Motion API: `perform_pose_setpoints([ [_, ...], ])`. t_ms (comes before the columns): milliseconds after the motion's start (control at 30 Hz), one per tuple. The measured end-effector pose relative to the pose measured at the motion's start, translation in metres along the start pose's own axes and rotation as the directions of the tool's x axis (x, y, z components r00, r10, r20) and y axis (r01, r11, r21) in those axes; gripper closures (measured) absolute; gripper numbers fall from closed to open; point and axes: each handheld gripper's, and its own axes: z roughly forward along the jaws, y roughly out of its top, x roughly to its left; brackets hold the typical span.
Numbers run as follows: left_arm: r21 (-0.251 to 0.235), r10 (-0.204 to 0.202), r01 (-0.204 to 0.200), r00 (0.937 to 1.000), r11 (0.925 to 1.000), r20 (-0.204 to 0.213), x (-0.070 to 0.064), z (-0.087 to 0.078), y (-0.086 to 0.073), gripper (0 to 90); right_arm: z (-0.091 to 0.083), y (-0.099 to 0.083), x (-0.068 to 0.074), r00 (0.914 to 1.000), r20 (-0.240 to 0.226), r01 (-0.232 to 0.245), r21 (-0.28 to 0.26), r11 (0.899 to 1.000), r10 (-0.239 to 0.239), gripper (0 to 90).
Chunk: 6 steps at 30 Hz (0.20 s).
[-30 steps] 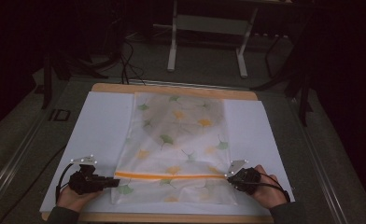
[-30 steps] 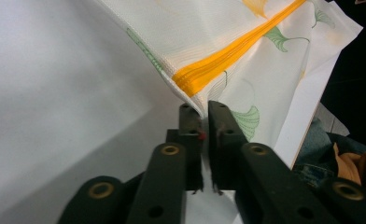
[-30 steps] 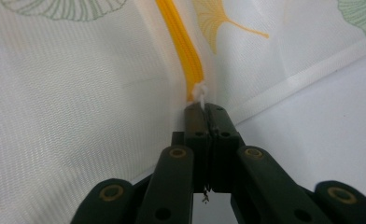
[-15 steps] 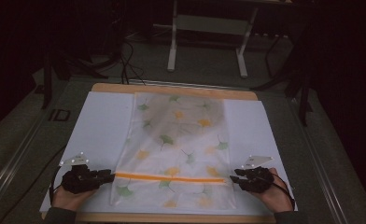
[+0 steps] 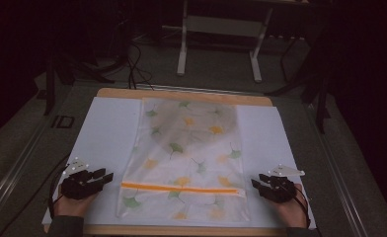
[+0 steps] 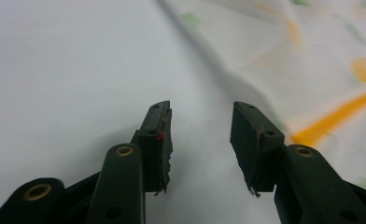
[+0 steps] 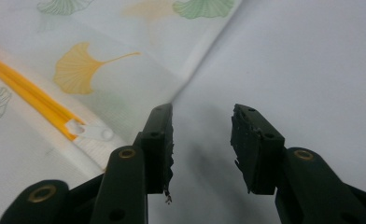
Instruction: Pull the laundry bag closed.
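At the near left corner of the desk [image 5: 107, 94], the left hand-held gripper [image 5: 102, 176] rests on the white sheet [image 5: 107, 128] that covers the wooden top, held in a hand at the bottom edge of the high view. Its jaws stand apart with nothing between them; in the left gripper view they point across bare white sheet, with the cloth's edge just beside the right-hand jaw.

In the middle lies the white translucent fabric bag printed with green and yellow ginkgo leaves [image 5: 189, 158], flat and roughly square to the desk, reaching from the far edge almost to the near one. An orange zip [image 5: 179, 188] runs across it near its front end — its white pull tab [image 7: 93, 135] sits at the right end, close to the right gripper's jaw. A greyish patch shows in the bag's far half, perhaps a shadow.

To the right, the right hand-held gripper [image 5: 256, 181] rests on the sheet just beside the bag's edge — jaws parted, holding nothing.
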Motion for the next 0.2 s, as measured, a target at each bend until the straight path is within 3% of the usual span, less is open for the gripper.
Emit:
perform_pose_setpoints([
  [200, 0.007, 0.000, 0.001, 0.9966, 1.0000, -0.083, 0.0027, 0.0051, -0.0010, 55.9, 0.0022, -0.0048, -0.0040, 0.9997, 0.013, -0.020, -0.008, 1.000, 0.020, 59.3],
])
